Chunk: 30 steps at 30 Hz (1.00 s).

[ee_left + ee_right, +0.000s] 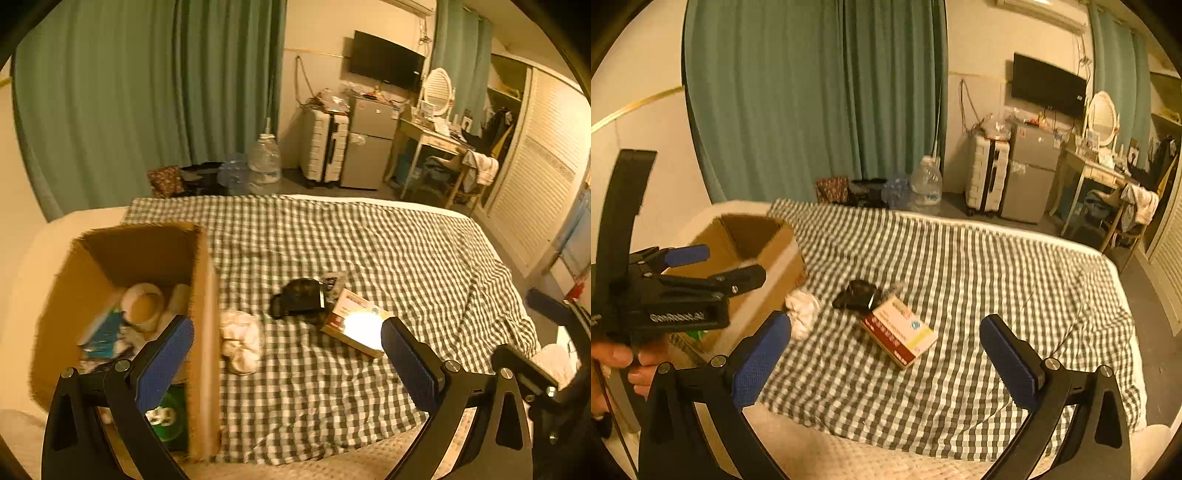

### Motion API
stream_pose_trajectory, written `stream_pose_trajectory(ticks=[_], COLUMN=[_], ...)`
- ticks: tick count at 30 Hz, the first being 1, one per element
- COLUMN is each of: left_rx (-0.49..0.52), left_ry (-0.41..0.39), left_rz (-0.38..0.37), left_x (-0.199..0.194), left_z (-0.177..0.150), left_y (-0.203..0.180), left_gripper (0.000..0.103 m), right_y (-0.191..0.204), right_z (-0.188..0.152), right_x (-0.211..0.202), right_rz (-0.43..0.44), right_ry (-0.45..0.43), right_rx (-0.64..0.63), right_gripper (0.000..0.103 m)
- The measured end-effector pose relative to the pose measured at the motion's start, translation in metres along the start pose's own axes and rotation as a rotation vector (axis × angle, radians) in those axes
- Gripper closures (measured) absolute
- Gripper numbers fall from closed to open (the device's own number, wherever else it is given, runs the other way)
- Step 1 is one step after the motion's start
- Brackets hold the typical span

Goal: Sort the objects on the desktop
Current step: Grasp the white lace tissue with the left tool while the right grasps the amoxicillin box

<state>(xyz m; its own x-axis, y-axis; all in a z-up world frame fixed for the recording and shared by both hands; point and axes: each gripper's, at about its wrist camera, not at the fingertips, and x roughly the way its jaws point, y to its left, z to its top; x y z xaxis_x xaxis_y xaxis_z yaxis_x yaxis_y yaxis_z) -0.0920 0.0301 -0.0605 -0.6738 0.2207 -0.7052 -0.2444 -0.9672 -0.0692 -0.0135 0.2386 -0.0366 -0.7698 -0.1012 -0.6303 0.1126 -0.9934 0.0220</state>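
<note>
An open cardboard box (201, 332) stands on the checked cloth at the left and holds a tape roll (143, 304), a blue packet and a green item. A crumpled white cloth (240, 341) lies beside its right wall. A black object (299, 297) and a red-and-white carton (354, 323) lie mid-cloth. My left gripper (286, 360) is open and empty, its left finger over the box. My right gripper (886, 354) is open and empty, hovering before the carton (899, 332), the black object (857, 294) and the white cloth (802, 312). The left gripper (716, 266) also shows beside the box (764, 266).
The checked cloth (369, 240) covers a bed. Beyond its far edge stand water bottles (264, 158), a suitcase (323, 147), a small fridge (369, 144) and a cluttered desk (432, 140). Green curtains hang behind. A slatted wardrobe (535, 166) is at the right.
</note>
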Motion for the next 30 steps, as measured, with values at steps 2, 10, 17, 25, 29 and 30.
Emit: stream_pose_trajectory(ticks=[2,10,17,25,29,30], left_rx=[0.041,0.05,0.05,0.112,0.091,0.079], left_ry=[0.016,0.084,0.151,0.192,0.218,0.222], left_rz=[0.044,0.096,0.116,0.163,0.171,0.181], left_x=[0.015,0.067,0.107,0.143,0.163,0.168], left_z=[-0.005,-0.02,-0.031,-0.044,-0.047,-0.047], left_y=[-0.007,-0.01,-0.011,-0.028,-0.023,-0.02], left_gripper=[0.0,0.0,0.0,0.0,0.0,0.0], right_y=[-0.005,-0.02,-0.028,-0.036,-0.04,-0.041], right_z=[-0.006,-0.027,-0.042,-0.055,-0.057,-0.057], right_x=[0.014,0.066,0.112,0.153,0.167,0.17], right_rz=[0.0,0.016,0.017,0.018,0.033,0.039], right_ry=[0.024,0.103,0.174,0.234,0.258,0.262], right_rx=[-0.003,0.008,-0.005,-0.012,-0.003,-0.004], right_gripper=[0.0,0.0,0.0,0.0,0.0,0.0])
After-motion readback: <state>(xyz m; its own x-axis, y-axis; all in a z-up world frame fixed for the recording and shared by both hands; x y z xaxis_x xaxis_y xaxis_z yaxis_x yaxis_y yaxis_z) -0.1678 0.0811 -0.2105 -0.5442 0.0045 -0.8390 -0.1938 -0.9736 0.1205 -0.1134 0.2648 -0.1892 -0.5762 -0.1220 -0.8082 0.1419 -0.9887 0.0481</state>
